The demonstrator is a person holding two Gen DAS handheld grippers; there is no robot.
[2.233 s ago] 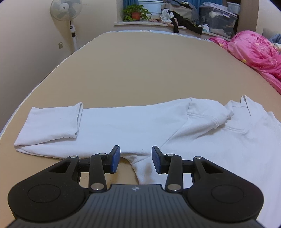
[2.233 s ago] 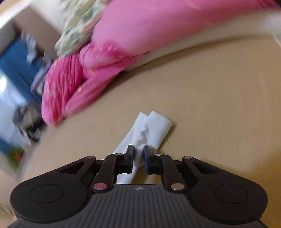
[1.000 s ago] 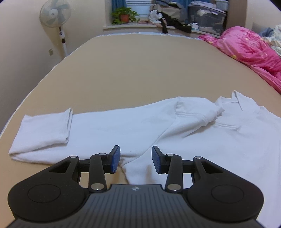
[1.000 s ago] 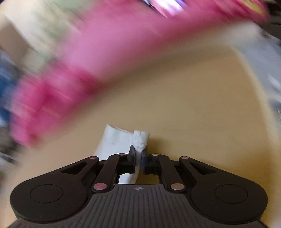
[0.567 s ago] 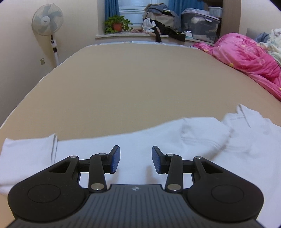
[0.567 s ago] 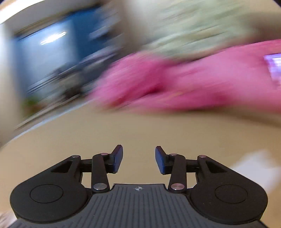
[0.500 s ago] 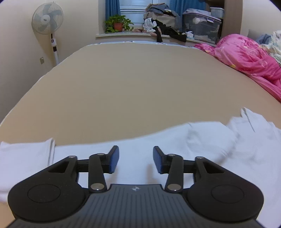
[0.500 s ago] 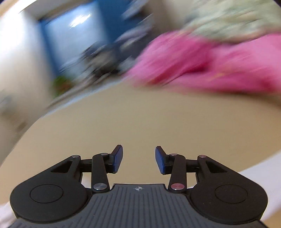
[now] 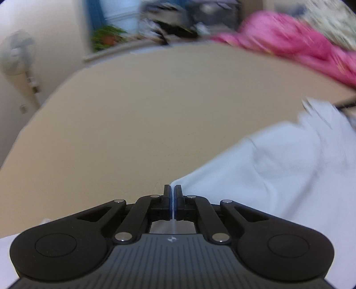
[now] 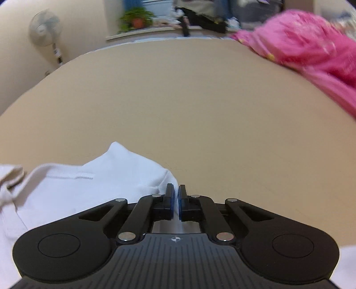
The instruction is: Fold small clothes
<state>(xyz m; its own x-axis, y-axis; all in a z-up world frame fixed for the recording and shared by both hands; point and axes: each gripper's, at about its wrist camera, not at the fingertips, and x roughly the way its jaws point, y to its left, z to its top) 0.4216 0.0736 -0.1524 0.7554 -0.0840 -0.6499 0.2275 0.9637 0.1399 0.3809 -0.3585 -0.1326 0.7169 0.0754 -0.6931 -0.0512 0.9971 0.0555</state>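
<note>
A white long-sleeved top (image 9: pixel 278 169) lies on the tan bed (image 9: pixel 155 100). In the left wrist view it spreads to the right of my left gripper (image 9: pixel 172 193), which is shut on a thin edge of the white cloth. In the right wrist view the top (image 10: pixel 84 184) lies to the left, with a stitched seam showing. My right gripper (image 10: pixel 176 192) is shut on a fold of its fabric. The parts of the top under both grippers are hidden.
A pink quilt (image 10: pixel 311 53) is heaped at the right side of the bed. A standing fan (image 10: pixel 44 26) is at the left wall. A potted plant (image 10: pixel 136 19) and piled clothes sit on the far windowsill. The bed's left edge curves near the wall.
Both grippers were open half a second ago and are now shut on the white top. The left view has swung so the folded sleeve at left is out of sight.
</note>
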